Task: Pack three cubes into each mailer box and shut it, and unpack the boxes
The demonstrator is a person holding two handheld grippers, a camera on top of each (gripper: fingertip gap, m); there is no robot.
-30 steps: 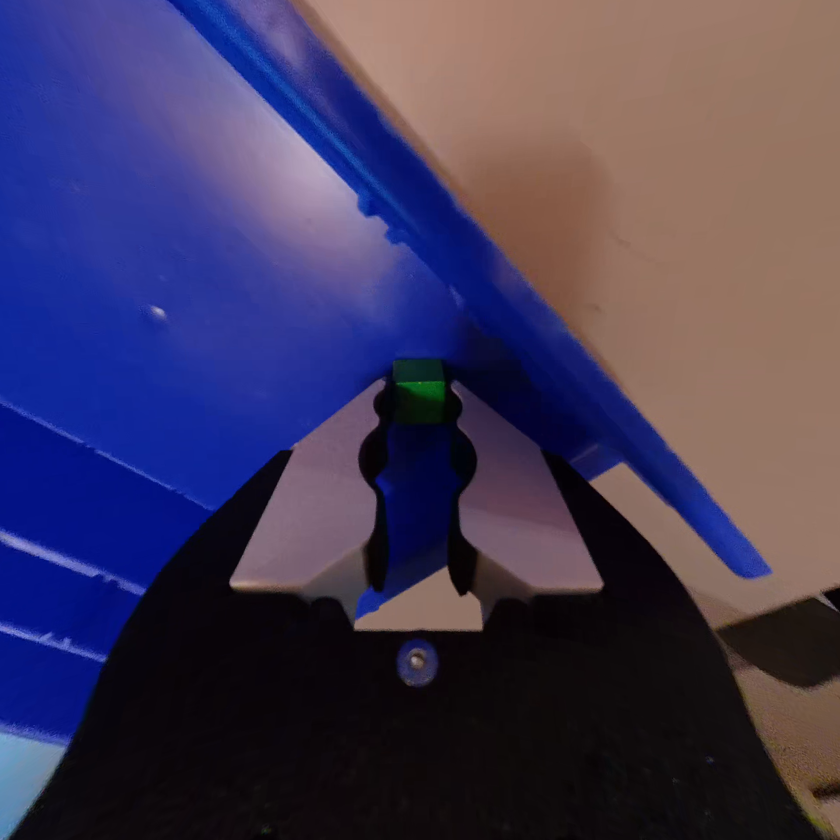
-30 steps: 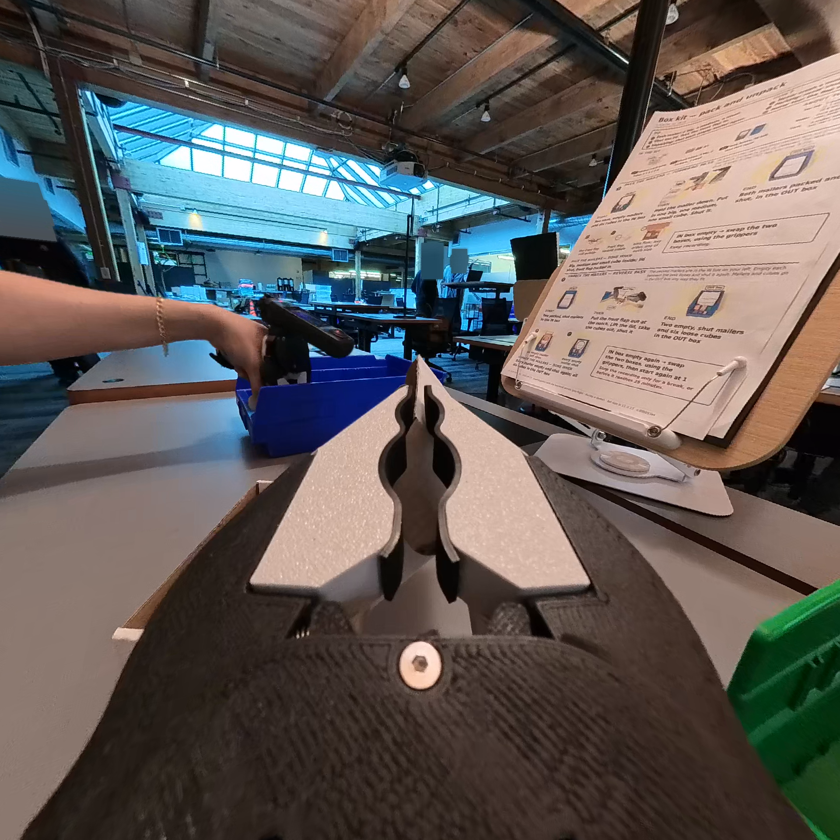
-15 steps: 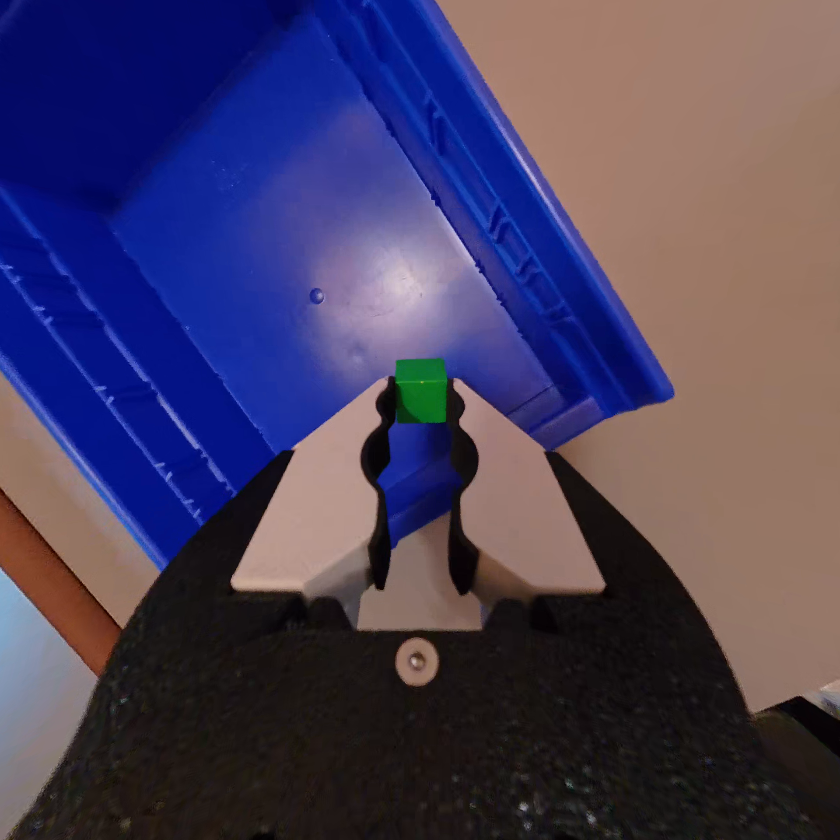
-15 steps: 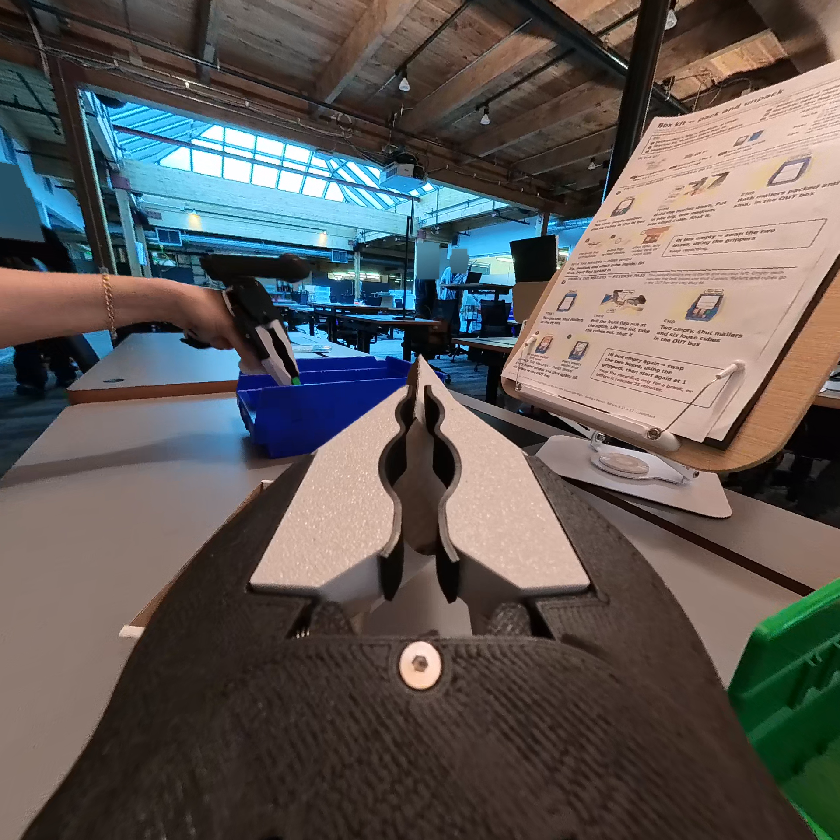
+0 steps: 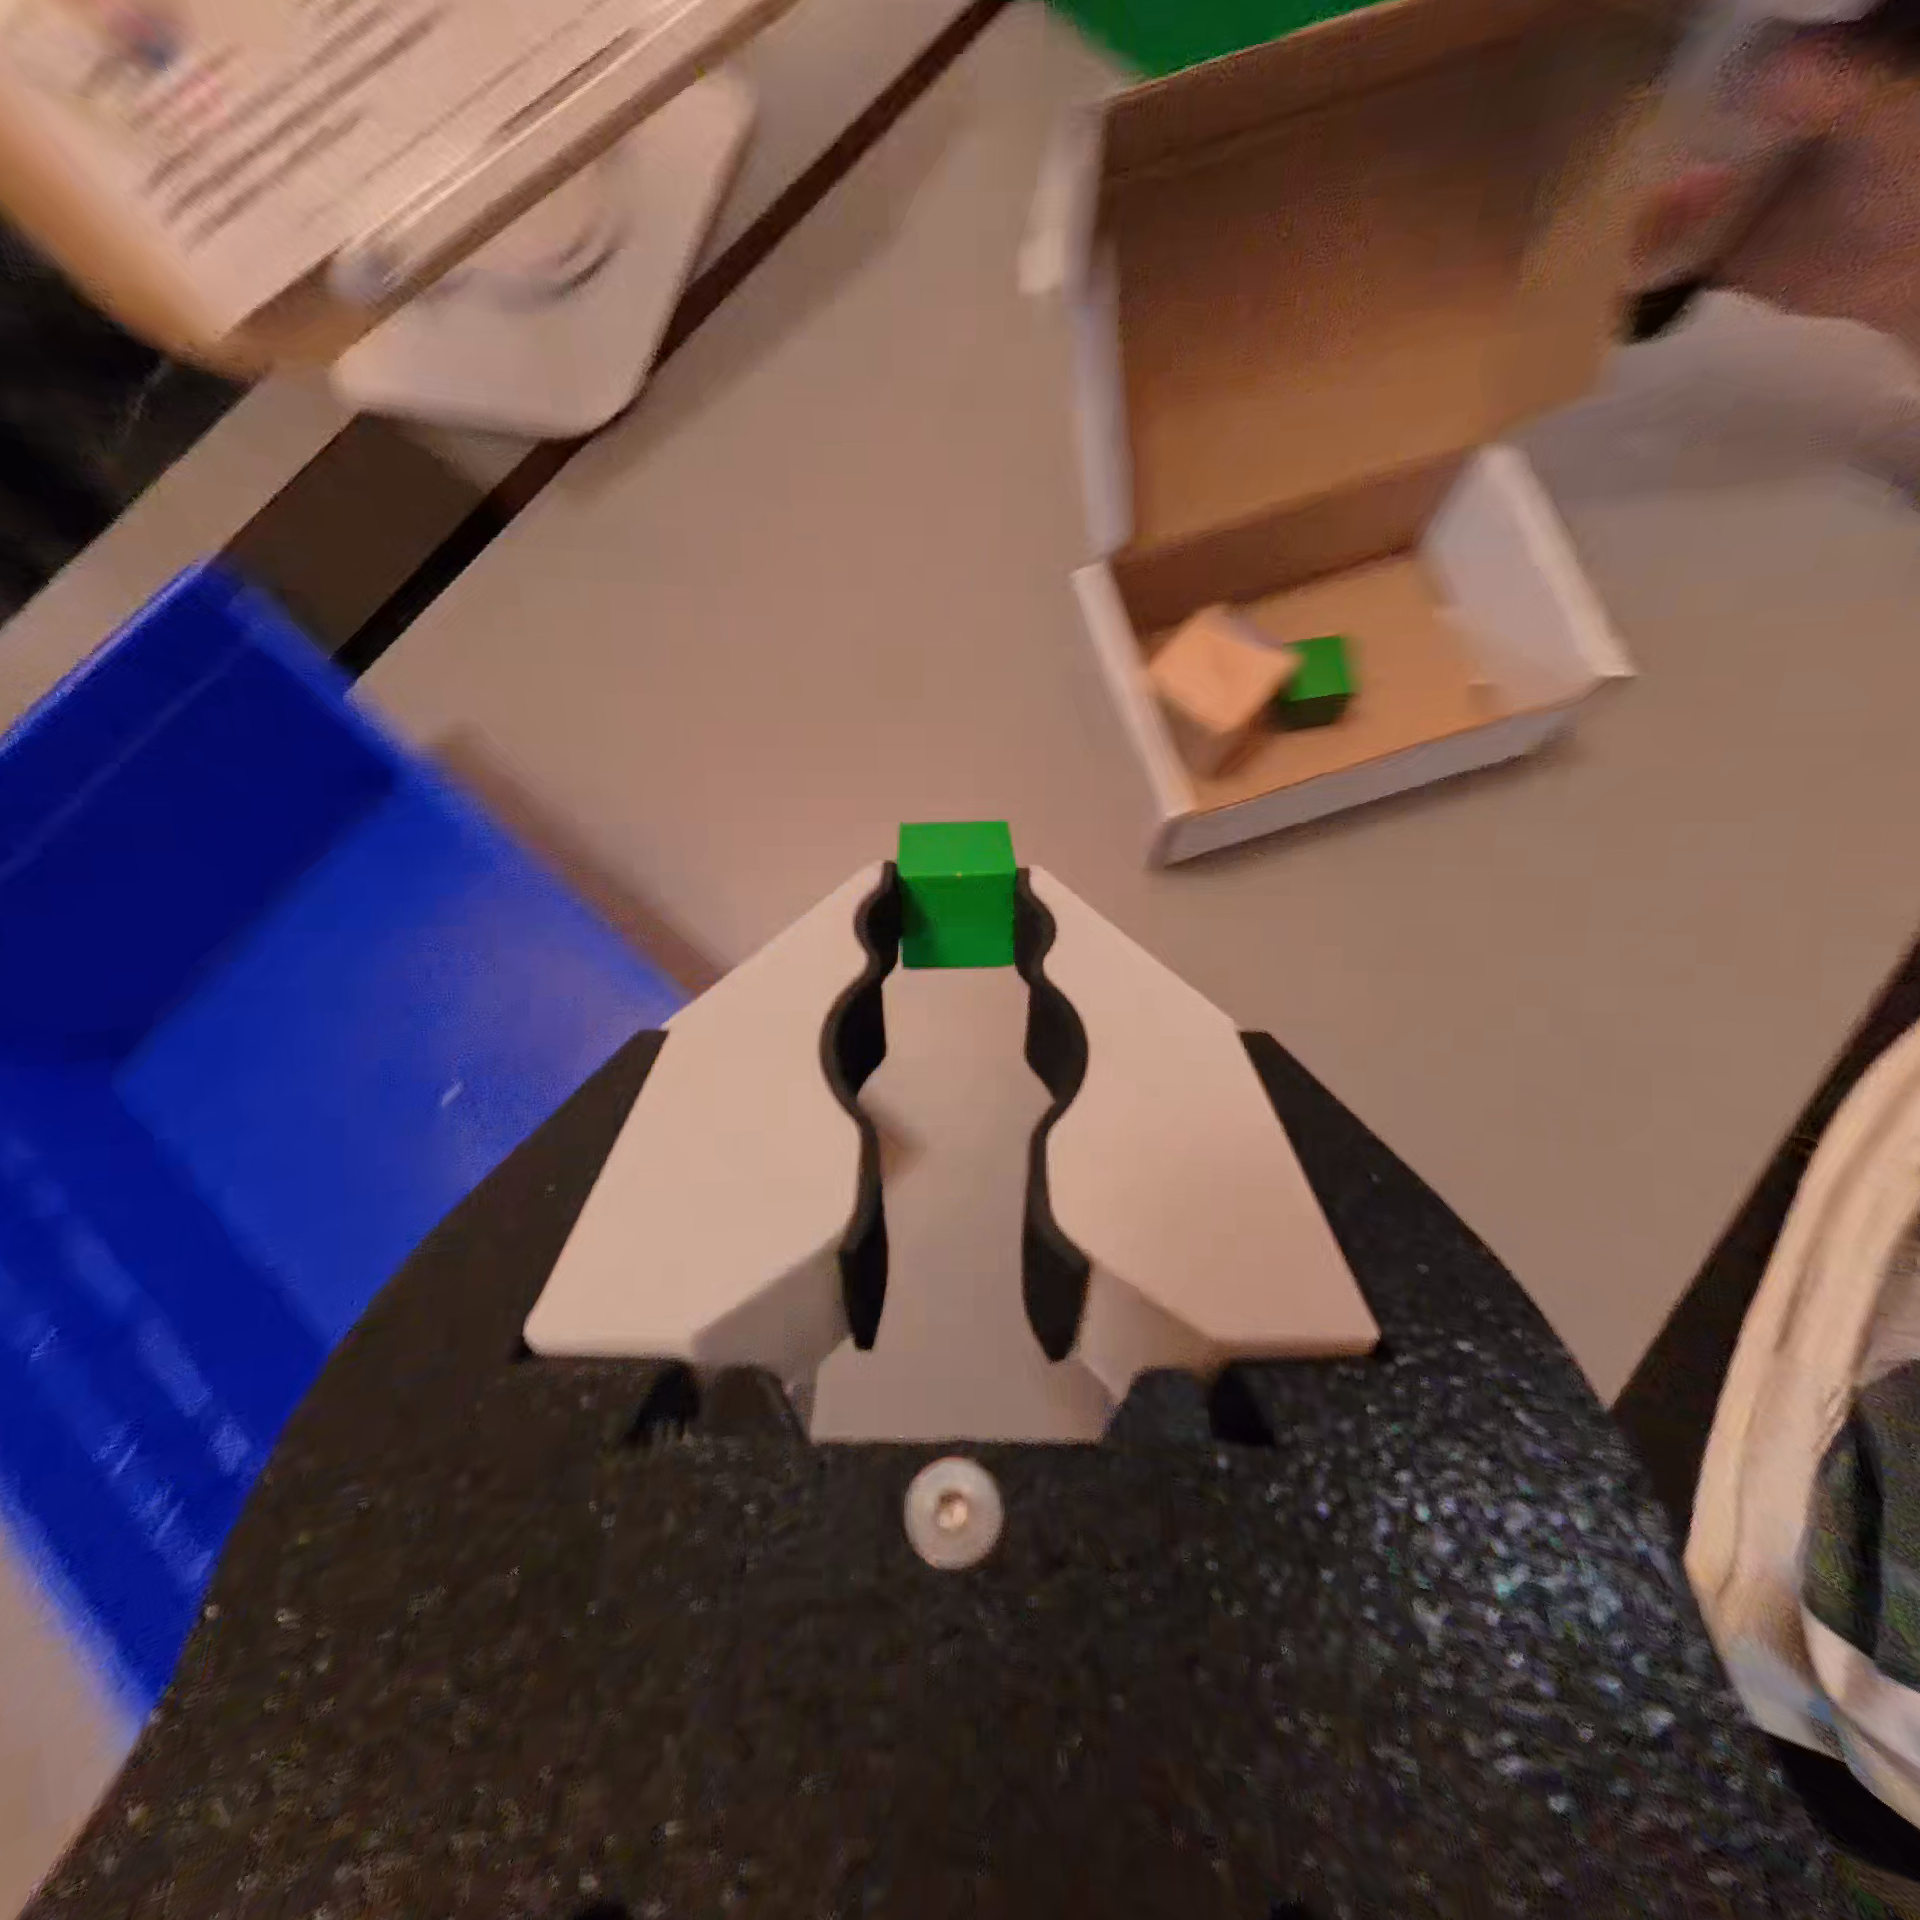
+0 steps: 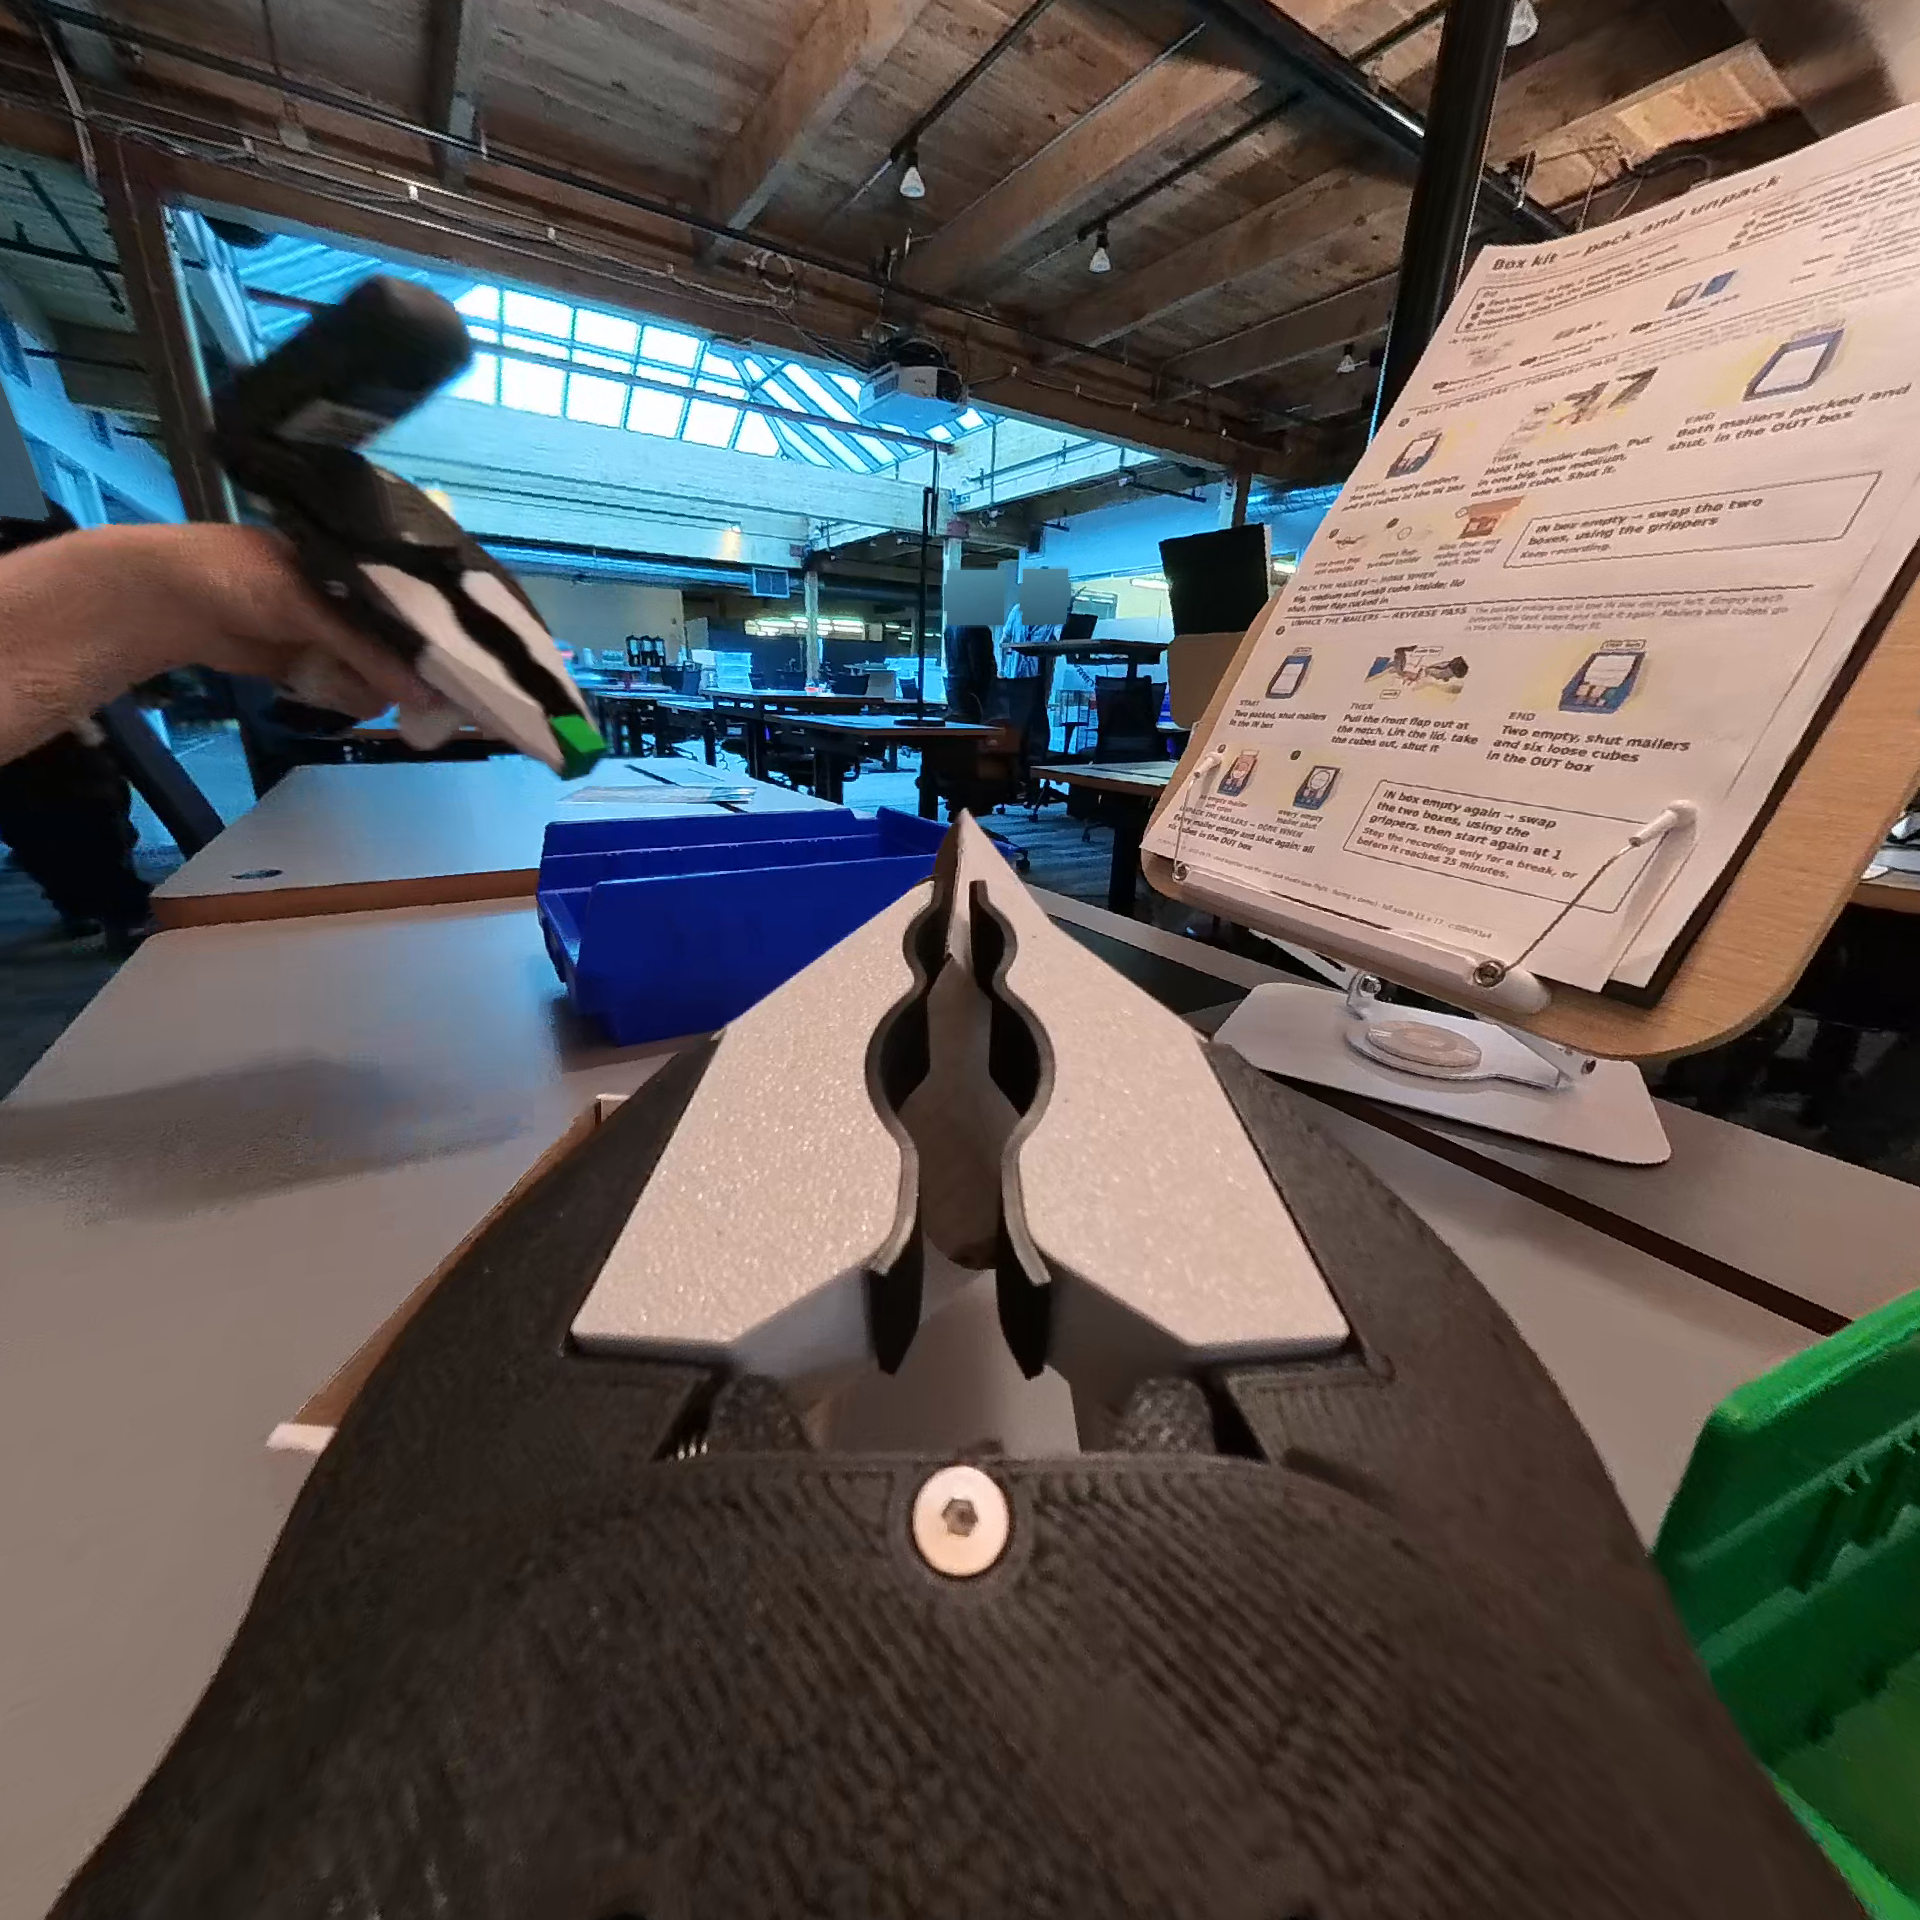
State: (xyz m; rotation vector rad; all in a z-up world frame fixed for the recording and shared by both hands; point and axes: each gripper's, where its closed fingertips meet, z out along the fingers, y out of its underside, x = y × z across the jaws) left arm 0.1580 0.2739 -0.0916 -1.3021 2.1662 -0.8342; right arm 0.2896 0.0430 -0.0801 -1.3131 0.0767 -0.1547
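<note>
**Small green cube held above the table, mailer box lying open**

Grey tabletop is filling the left wrist view, and a big hall with wooden ceiling beams and skylights is showing behind it in the right wrist view. The left gripper is pinching a small green cube between its fingertips, in the air above the table; the same gripper is appearing in the right wrist view, held in a person's hand above the blue bin. That bin is sitting at the left of the left wrist view, blurred.

The mailer box is lying open on the table, well apart from the held cube, with its brown lid standing up behind the white-walled tray. Inside it a tan wooden cube and a second green cube are resting just beside each other (whether they are touching cannot be told).

The right gripper is sitting low over a cardboard edge, its fingers pressed together with nothing between the tips. A green bin is showing at the lower right of that view. An instruction sheet on a wooden stand is standing on the table to the right of the blue bin.
</note>
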